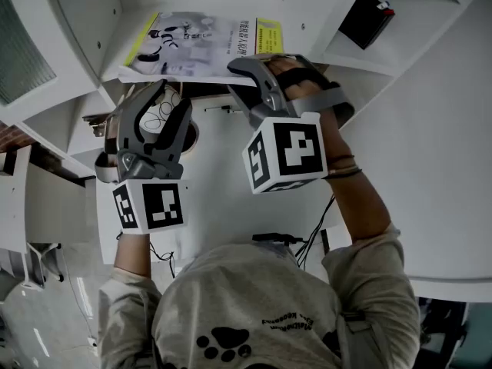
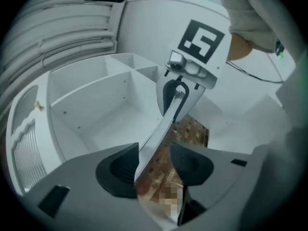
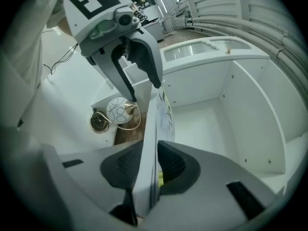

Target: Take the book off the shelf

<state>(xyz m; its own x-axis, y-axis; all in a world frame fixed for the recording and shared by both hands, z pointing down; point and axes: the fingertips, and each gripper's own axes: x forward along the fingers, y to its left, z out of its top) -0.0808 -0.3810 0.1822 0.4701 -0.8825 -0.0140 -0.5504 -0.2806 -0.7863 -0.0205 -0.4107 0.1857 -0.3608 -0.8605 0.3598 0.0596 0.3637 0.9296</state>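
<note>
Book (image 1: 207, 44) lies cover-up along the top centre of the head view, at the mouth of a white shelf (image 1: 77, 21) compartment, and both tools reach up to its near edge. The right hand-held gripper (image 1: 261, 71) pinches the book close to its right corner. In the right gripper view both pads press flat on the covers with the pages sandwiched between them, so this grip seems to carry the load. The left hand-held gripper (image 1: 167, 102) sits lower left with its jaws spread. In the left gripper view the book's edge runs between the pads, close against one with a gap at the other, so nothing is clamped there.

Holding a thin, floppy book by one corner invites sag or twist, which may be why the left jaws bracket the opposite end: they are placed to steady it or close again. The compartment behind looks bare, so the way out toward the person appears free. A black box (image 1: 367, 18) sits in the upper right compartment, well apart from the book.
</note>
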